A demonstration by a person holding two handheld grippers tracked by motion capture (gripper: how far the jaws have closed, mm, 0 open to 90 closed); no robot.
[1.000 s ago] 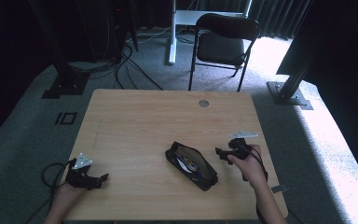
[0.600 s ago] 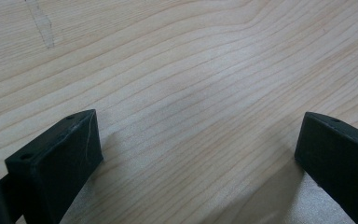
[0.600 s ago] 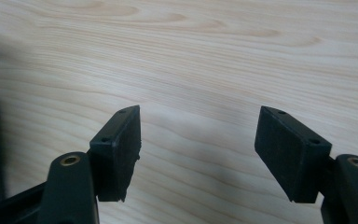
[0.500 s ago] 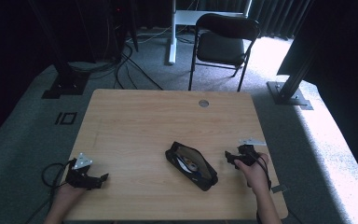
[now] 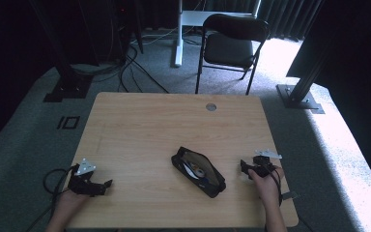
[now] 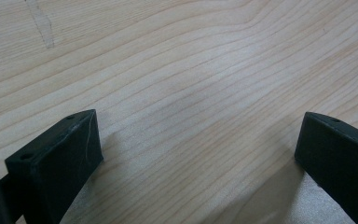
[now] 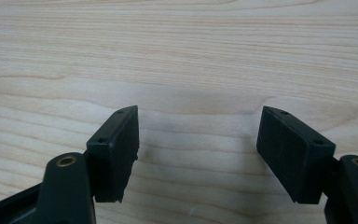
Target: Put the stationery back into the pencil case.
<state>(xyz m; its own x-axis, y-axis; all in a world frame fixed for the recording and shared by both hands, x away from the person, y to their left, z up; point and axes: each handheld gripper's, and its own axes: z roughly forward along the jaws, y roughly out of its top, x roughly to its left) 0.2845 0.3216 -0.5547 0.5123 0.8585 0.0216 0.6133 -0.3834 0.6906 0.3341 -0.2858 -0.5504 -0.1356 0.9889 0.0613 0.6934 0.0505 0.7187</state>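
At about 8 o'clock on the table (image 5: pixel 140 125) the left gripper (image 5: pixel 107 183) rests low over the wood, in a hand at the near edge. Its jaws stand wide apart with only bare grain between them in the left gripper view, so it holds nothing.

Near 5 o'clock of the table's middle lies the pouch (image 5: pixel 198 171), a black zip case set aslant, its long axis running from 10 to 4 o'clock. It is unzipped and gapes upward. Something pale and something small and yellowish sit inside, too small to name.

At about 4 o'clock the right gripper (image 5: pixel 244 167) sits just beside the pouch's right end, apart from it, jaws pointing toward it. The right gripper view shows them spread over bare wood with nothing between.

My judgement: the work on the pouch is either at its start or at a pause. The pouch is open and neither gripper touches it. Whatever is left, filling, emptying or zipping, needs the right gripper to close the short gap first, with the left crossing from well away to steady the case.

No brand, label or writing can be read anywhere.
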